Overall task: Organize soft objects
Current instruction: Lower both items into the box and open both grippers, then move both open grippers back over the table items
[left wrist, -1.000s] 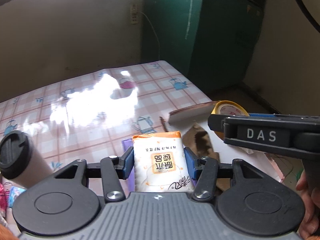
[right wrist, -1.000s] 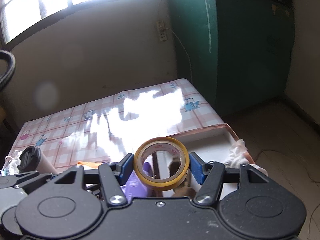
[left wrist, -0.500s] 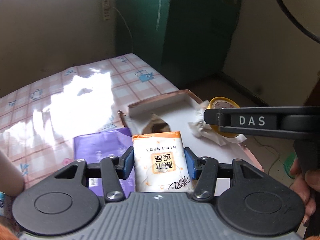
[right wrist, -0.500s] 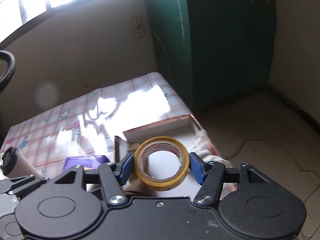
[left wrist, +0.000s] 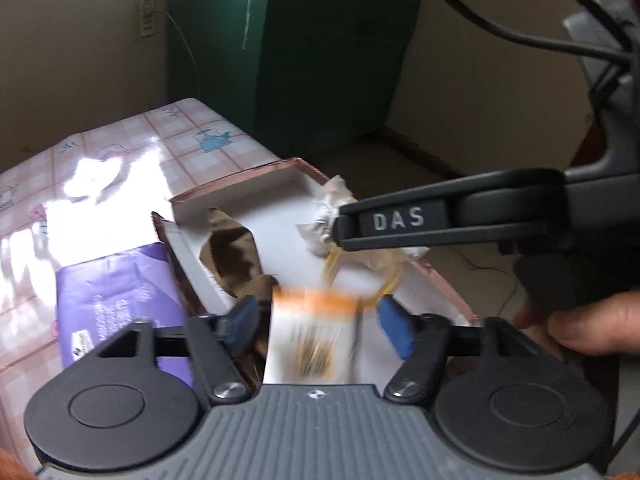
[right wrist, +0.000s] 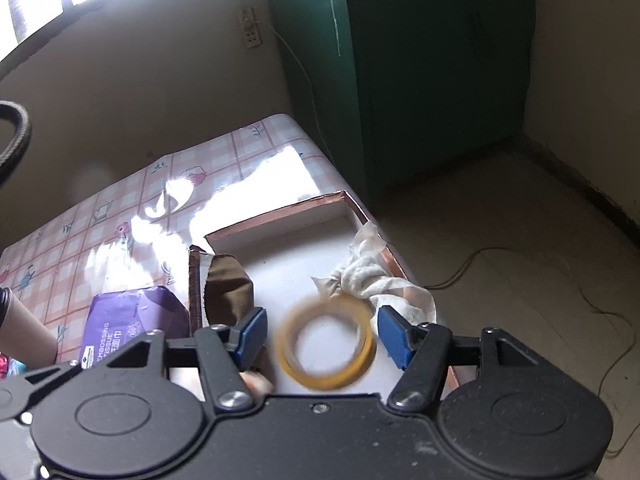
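Both released within the last half second. Left hand-held gripper (left wrist: 320, 326) now spread wide, blue pads clear of the orange-and-white tissue pack (left wrist: 314, 338), which half a second ago sat clamped between them and now shows blurred, loose between the fingers over the white interior of the copper-edged box (left wrist: 240, 182). Right hand-held gripper (right wrist: 320, 332) likewise parted, its pads away from the yellow tape roll (right wrist: 328, 344), gripped before and now blurred, free above the box floor. Brown cloth (right wrist: 228, 288) draped over the box's left wall; crumpled white rag (right wrist: 376, 276) at the right wall, hanging over the rim. Purple tissue package (right wrist: 128, 320) flat on the checked surface (right wrist: 120, 216), just beside the box on its left.
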Demonstrator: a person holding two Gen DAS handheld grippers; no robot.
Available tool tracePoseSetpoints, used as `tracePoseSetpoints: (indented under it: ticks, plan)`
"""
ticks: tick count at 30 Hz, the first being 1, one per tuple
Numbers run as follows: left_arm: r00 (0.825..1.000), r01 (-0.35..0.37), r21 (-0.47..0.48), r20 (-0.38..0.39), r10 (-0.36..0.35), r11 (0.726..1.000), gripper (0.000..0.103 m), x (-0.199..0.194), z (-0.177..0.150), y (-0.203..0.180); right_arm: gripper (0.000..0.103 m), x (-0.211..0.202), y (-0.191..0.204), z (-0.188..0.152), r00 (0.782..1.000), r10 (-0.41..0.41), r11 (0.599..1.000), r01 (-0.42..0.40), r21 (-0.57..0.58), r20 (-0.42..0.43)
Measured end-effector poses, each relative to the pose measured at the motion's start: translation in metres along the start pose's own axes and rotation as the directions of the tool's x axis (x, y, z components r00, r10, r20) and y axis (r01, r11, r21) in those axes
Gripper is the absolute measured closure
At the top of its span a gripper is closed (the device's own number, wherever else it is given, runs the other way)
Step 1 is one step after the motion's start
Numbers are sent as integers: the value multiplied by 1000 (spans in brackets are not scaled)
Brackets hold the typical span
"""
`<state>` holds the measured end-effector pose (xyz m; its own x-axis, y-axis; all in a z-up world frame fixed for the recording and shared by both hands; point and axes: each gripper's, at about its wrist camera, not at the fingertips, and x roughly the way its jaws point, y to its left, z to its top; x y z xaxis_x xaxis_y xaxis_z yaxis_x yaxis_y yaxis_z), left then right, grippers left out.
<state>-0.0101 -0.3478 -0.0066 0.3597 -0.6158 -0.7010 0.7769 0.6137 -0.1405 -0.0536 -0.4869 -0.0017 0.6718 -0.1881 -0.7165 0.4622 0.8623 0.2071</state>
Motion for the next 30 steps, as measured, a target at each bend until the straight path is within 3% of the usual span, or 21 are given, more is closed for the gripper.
tracePoseSetpoints:
  ticks: [8, 17, 30]
  plan:
    - [995, -95, -47, 31, 97, 994, 23, -23, 2, 6, 26, -15, 11, -1, 999, -25, 1000, 25, -9, 42]
    - [967, -242, -110, 51, 249, 964, 18, -56, 4, 27, 26, -31, 29, 2, 996, -45, 999, 47, -25, 73]
    - [943, -306, -213, 64, 325, 928, 18, -89, -6, 68, 26, -37, 82, -11, 998, 39, 996, -35, -85, 45]
